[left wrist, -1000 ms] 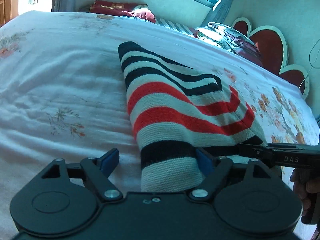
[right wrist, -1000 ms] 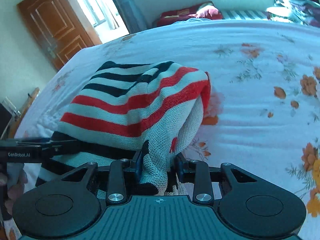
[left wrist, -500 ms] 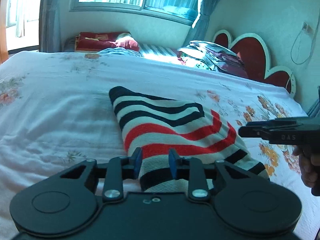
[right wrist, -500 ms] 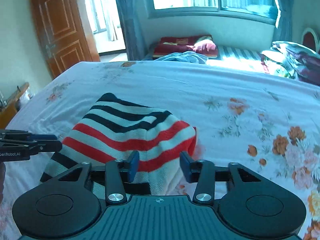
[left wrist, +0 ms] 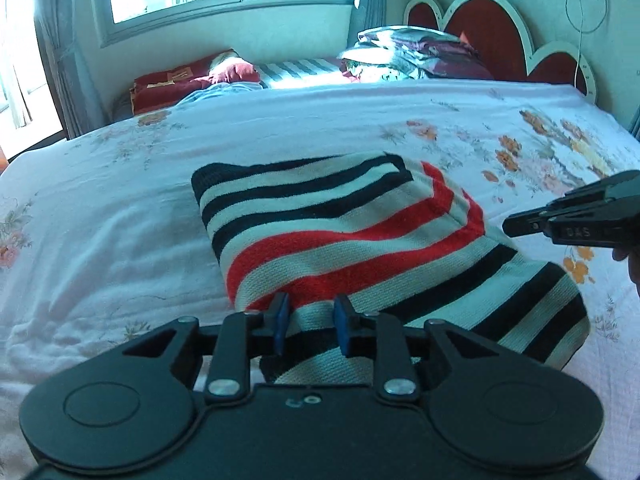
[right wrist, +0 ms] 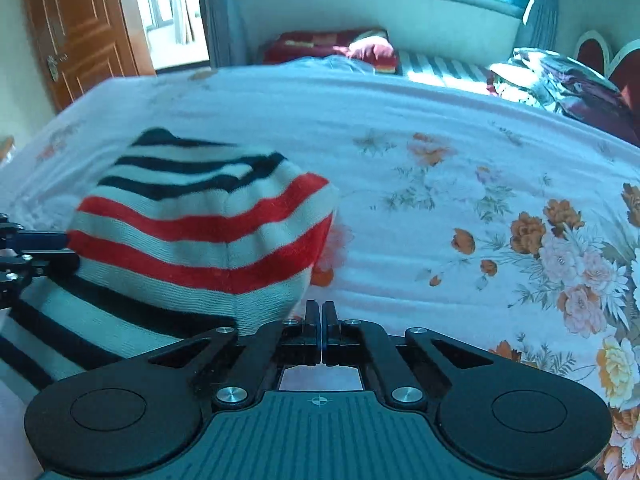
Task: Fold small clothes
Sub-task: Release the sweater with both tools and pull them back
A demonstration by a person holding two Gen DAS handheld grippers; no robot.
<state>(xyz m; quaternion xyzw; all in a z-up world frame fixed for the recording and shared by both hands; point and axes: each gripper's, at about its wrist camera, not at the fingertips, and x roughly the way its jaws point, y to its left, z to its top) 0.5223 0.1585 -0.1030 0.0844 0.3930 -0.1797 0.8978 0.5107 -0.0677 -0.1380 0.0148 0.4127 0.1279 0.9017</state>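
A knit garment (left wrist: 340, 232) striped black, white and red lies folded on the flowered bedsheet (left wrist: 100, 240). My left gripper (left wrist: 310, 320) is at its near end, the blue pads narrowly apart with a white stripe of the cloth filling the gap. In the right wrist view the garment (right wrist: 200, 240) humps up at the left, and the left gripper (right wrist: 66, 248) meets its left edge. My right gripper (right wrist: 321, 316) is shut and holds nothing, just off the garment's right edge. From the left wrist view its closed tip (left wrist: 510, 227) hovers beside the cloth.
Folded bedding (left wrist: 408, 52) is piled by the heart-shaped headboard (left wrist: 492, 36). A dark red blanket (left wrist: 172, 84) lies under the window at the far side. A wooden door (right wrist: 80, 28) stands at the left. A person's hand (left wrist: 632, 268) holds the right gripper.
The left jaws went from wide open to narrow around the garment's near end. The right gripper let go of its bunch of cloth, drew off to the side and shut. Both rose.
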